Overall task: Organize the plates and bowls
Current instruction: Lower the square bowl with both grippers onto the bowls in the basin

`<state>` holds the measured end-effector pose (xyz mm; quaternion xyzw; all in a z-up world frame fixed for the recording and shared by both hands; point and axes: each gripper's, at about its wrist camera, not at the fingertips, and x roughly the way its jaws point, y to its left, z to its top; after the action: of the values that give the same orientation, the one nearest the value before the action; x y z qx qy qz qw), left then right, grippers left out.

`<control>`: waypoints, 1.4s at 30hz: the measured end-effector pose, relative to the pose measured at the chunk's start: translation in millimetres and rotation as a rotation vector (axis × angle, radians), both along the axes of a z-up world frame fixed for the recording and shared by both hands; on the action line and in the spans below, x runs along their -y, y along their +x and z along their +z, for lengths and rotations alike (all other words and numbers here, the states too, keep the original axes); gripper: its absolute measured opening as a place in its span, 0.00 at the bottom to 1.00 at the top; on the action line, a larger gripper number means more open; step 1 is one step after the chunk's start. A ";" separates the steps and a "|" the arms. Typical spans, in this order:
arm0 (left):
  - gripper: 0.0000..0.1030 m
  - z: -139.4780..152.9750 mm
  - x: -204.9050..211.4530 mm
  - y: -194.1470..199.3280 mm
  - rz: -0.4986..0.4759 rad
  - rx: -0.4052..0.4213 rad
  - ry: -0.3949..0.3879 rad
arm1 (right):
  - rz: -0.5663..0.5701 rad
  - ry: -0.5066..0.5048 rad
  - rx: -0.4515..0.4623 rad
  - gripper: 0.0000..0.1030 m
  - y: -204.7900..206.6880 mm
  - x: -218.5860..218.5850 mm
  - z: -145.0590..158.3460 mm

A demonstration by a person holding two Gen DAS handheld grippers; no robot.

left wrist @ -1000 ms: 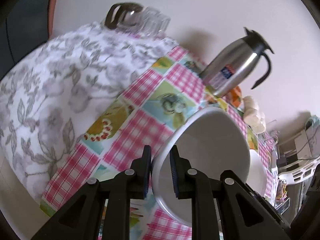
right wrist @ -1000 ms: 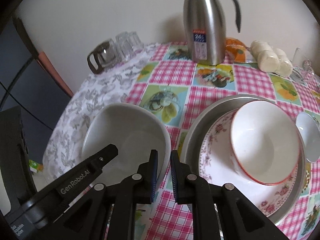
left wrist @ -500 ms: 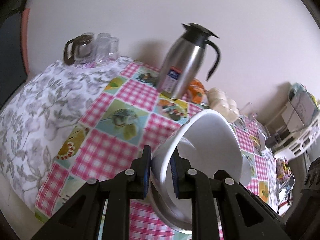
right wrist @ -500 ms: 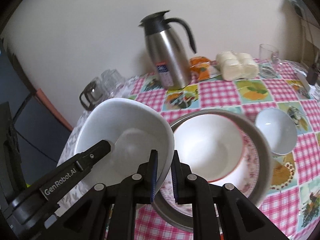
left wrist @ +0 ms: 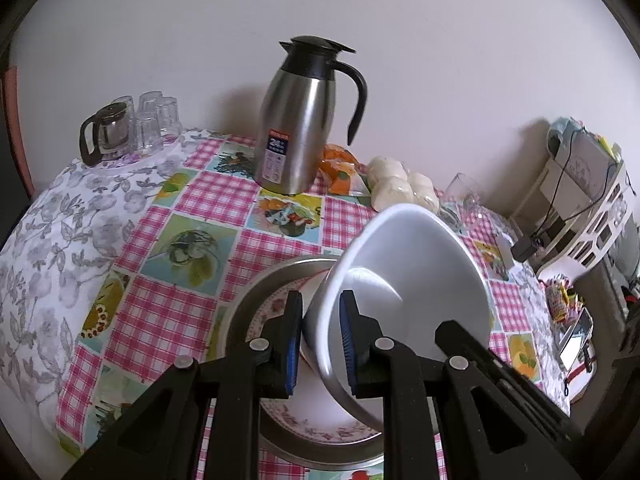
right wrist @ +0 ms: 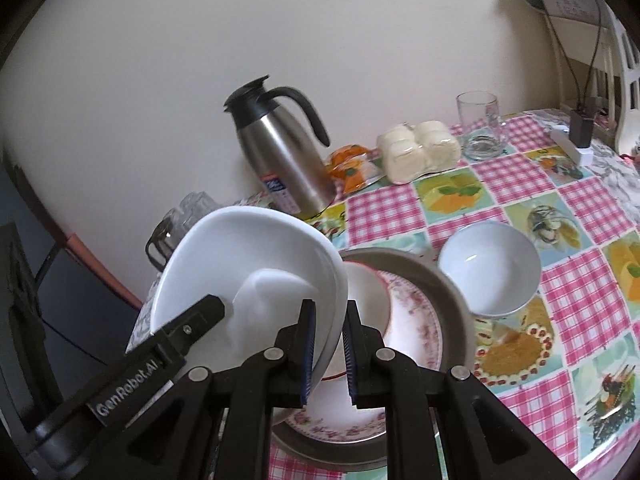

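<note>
— Where is the large white bowl [right wrist: 248,280]?

— It is in the air, tilted, above the stack on the counter [right wrist: 568,216]. The left hand-held gripper [left wrist: 319,344] has its two fingers closed on the bowl's rim, one pad inside and one outside. The right hand-held gripper [right wrist: 328,354] pinches the opposite rim the same way.

— What lies under it?

— A grey metal tray [right wrist: 448,292] holding a floral plate [right wrist: 416,332], and on that plate a red-rimmed white bowl [right wrist: 366,292]. The large bowl overlaps this red-rimmed one in the right wrist view; whether they touch cannot be told.

— And around the tray?

— A small white bowl [right wrist: 490,274] sits just beside the tray on its right, upright. Farther back, a steel thermos jug [left wrist: 298,120] stands upright near the wall, with an orange packet [left wrist: 340,166] and a pack of white buns [left wrist: 400,188] beside it. A glass mug [right wrist: 480,120] stands past the buns. At the far left corner sit a glass teapot [left wrist: 104,132] and a cluster of drinking glasses [left wrist: 158,120]. The counter wears a pink checked cloth.
</note>
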<state>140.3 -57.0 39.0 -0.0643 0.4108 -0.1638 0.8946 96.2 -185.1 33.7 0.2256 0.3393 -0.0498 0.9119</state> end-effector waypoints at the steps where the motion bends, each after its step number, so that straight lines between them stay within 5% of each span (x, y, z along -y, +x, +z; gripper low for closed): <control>1: 0.18 -0.7 2.3 -0.2 -0.005 -0.001 0.002 | -0.004 -0.013 0.001 0.15 0.0 1.3 0.5; 42: 0.18 -50.6 -9.8 41.1 0.032 -0.143 -0.132 | 0.017 0.038 -0.025 0.22 32.5 17.7 -44.1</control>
<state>181.3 -47.2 -11.6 -0.1410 0.4611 -0.1713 0.8592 128.7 -202.8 -10.4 0.2393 0.3537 -0.0383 0.9034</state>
